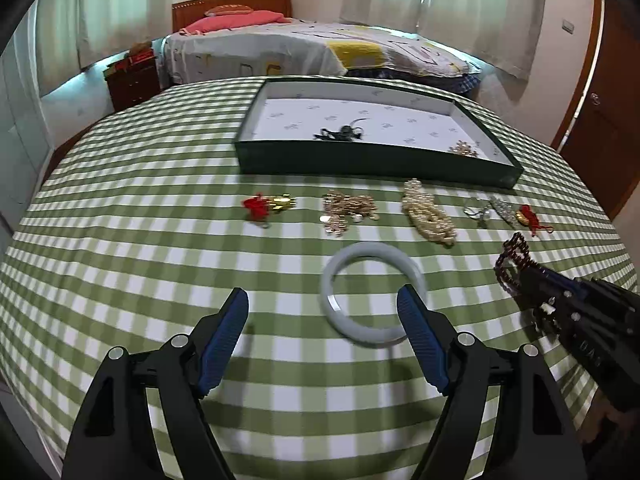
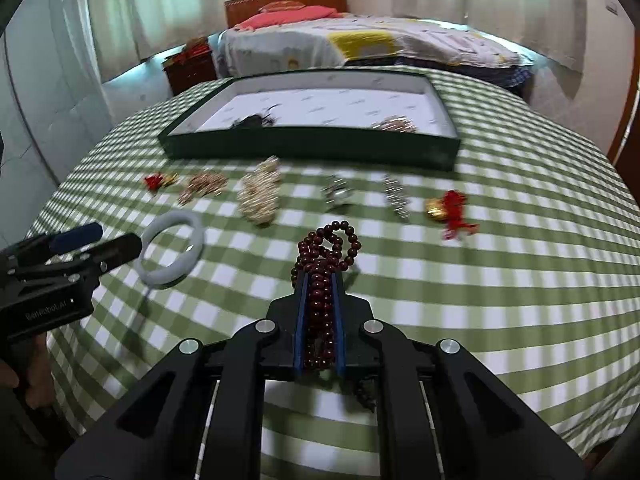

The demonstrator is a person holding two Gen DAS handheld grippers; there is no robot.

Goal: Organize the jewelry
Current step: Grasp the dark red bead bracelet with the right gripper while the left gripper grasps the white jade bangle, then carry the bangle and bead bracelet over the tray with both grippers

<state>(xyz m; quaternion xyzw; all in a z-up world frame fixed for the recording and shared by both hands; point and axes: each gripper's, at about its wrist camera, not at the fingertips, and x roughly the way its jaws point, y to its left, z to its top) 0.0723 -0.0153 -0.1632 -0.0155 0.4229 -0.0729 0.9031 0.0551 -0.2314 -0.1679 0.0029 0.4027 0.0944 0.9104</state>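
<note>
My right gripper (image 2: 320, 280) is shut on a dark red bead bracelet (image 2: 326, 248) and holds it above the table; it also shows in the left wrist view (image 1: 512, 260). My left gripper (image 1: 324, 300) is open, its right finger inside a pale jade bangle (image 1: 340, 312) lying on the cloth, also seen in the right wrist view (image 2: 172, 248). A green tray (image 1: 376, 160) with a white floor holds a black piece (image 1: 340, 133) and a gold piece (image 1: 464, 148).
In a row before the tray lie a red-and-gold charm (image 1: 264, 204), a gold chain pile (image 1: 348, 210), a pearl necklace (image 1: 428, 212), silver pieces (image 1: 488, 210) and a red knot charm (image 1: 530, 216). The green checked tablecloth (image 1: 160, 240) covers the table. A bed (image 1: 300, 48) stands behind.
</note>
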